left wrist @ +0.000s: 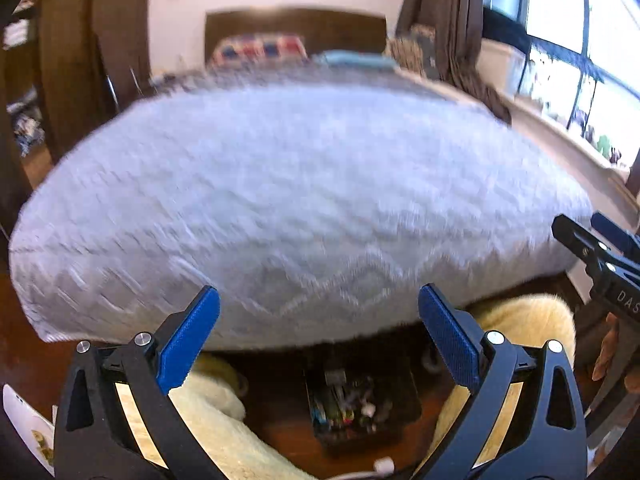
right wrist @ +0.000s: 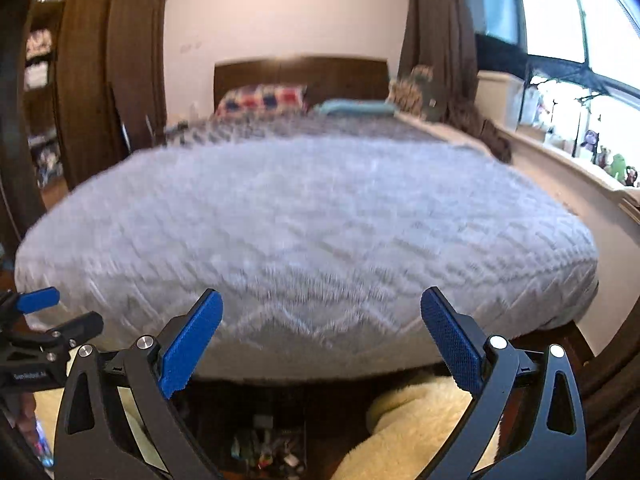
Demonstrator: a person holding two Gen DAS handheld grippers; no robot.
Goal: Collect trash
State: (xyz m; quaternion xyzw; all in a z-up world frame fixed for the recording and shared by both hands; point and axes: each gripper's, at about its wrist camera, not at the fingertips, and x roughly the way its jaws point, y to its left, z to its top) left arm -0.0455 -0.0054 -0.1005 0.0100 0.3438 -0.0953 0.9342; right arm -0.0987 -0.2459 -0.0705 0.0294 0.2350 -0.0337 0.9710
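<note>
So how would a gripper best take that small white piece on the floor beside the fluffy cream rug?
Probably from straight above, pinching the small white piece across its short width: it lies low beside the fluffy cream rug. The open left gripper is nearest.

A wide bed under a pale grey textured quilt (right wrist: 304, 216) fills the centre. At 12 o'clock, a dark wooden headboard (right wrist: 300, 76) meets the white wall (right wrist: 280, 12). At 2 o'clock, bright windows (right wrist: 568, 12) beside brown curtains (right wrist: 436, 40).
</note>
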